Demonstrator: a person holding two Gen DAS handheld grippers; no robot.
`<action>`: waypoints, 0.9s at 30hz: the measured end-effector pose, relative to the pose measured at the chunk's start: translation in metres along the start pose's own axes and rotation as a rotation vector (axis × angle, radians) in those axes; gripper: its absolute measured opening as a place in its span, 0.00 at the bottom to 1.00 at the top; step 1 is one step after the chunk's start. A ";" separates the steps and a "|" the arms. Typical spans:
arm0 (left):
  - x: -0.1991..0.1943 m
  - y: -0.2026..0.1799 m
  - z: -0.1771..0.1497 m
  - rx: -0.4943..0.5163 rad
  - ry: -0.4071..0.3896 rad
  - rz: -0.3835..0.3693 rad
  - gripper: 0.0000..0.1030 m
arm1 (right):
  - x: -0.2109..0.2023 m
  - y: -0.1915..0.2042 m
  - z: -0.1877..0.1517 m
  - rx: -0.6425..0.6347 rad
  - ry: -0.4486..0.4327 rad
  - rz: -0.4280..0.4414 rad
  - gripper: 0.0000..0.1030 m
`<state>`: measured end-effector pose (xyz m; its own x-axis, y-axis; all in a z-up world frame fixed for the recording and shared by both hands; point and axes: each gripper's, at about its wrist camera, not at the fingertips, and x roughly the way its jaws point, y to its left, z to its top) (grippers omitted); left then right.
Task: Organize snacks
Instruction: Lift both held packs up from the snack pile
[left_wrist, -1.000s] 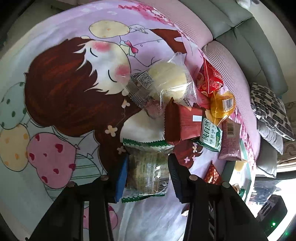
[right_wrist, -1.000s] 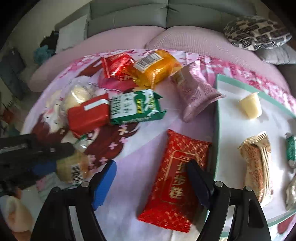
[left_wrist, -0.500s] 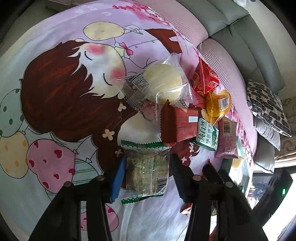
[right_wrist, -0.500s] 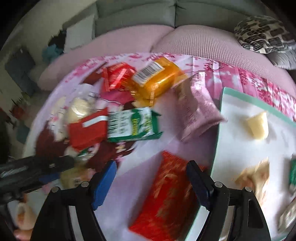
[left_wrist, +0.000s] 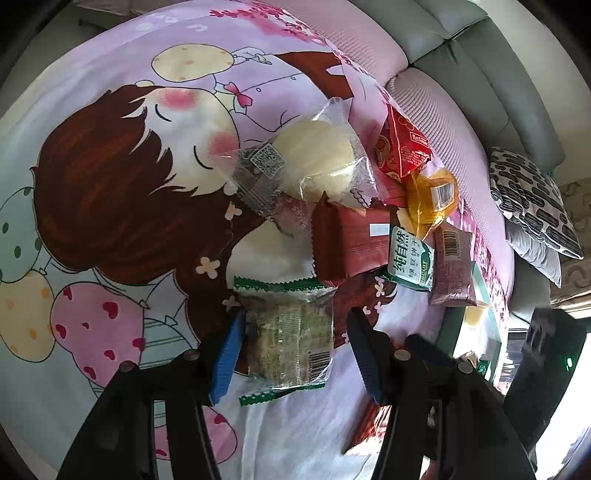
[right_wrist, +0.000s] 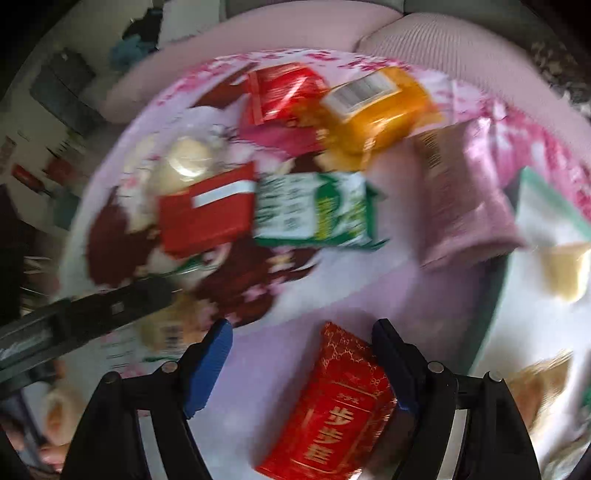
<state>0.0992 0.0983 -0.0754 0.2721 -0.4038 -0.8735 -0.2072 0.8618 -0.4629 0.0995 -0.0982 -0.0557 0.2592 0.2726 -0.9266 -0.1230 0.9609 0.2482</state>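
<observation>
A printed cloth (left_wrist: 110, 206) with a cartoon girl and balloons covers the surface, with a grey sofa (left_wrist: 491, 85) and a patterned cushion (left_wrist: 532, 199) behind it. At the cloth's far side a white tray (right_wrist: 532, 295) with a green rim holds a few pale snacks, blurred in the right wrist view.

A heap of snacks lies in the middle of the cloth: a round pale bun (left_wrist: 314, 162) in clear wrap, a dark red packet (left_wrist: 351, 243) just below it, a green and white packet (left_wrist: 410, 258) touching that one's edge, a mauve packet (left_wrist: 452, 266) beside it, an orange packet (left_wrist: 432, 199) and a bright red bag (left_wrist: 400, 147) further back.

The left gripper (left_wrist: 291, 354) points down at a clear packet with green edges (left_wrist: 288, 339). Its jaws have just been opening; the packet lies on the cloth between them, with a gap on the right side.

The right gripper (right_wrist: 301, 369) stands wide open over a red and gold packet (right_wrist: 332, 410), which lies against its right finger, near the tray's edge. It holds nothing.
</observation>
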 end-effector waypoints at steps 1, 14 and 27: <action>0.000 0.001 0.000 0.002 -0.001 0.002 0.57 | -0.003 0.001 -0.004 0.017 -0.011 0.039 0.78; 0.020 -0.034 -0.009 0.179 0.025 0.114 0.65 | -0.029 0.026 -0.066 0.068 -0.107 -0.230 0.76; 0.034 -0.065 -0.015 0.292 -0.022 0.248 0.49 | -0.006 0.024 -0.060 0.059 -0.090 -0.248 0.62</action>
<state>0.1074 0.0240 -0.0774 0.2685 -0.1683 -0.9485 0.0059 0.9849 -0.1731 0.0372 -0.0802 -0.0613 0.3586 0.0293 -0.9330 0.0098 0.9993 0.0351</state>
